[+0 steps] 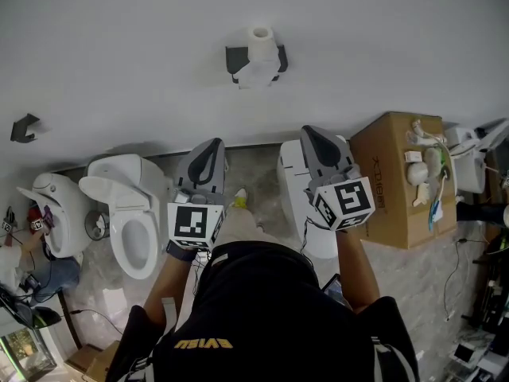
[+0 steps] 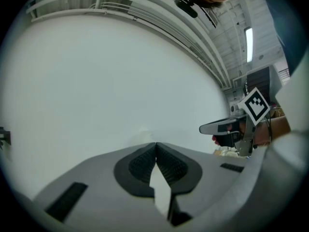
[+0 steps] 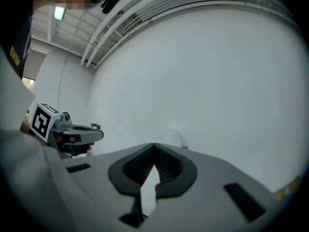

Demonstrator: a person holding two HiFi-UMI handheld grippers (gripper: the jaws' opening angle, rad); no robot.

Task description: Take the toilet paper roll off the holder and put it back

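A white toilet paper roll (image 1: pixel 260 46) sits on a dark holder (image 1: pixel 238 60) fixed to the white wall, a loose sheet hanging down in front of it. Both grippers are held well below it, close to the person's body, and point at the wall. My left gripper (image 1: pixel 213 144) is shut with nothing in it, its tips meeting (image 2: pixel 155 144). My right gripper (image 1: pixel 307 131) is shut and empty as well, the tips together (image 3: pixel 154 145). In the right gripper view the roll (image 3: pixel 174 137) shows faintly just past the tips, far off.
A white toilet (image 1: pixel 127 213) and a child-size toilet (image 1: pixel 56 205) stand at the left by the wall. Another white toilet (image 1: pixel 298 177) is under the right gripper, beside a cardboard box (image 1: pixel 402 177) with objects on top. A small dark bracket (image 1: pixel 25 127) is on the wall at left.
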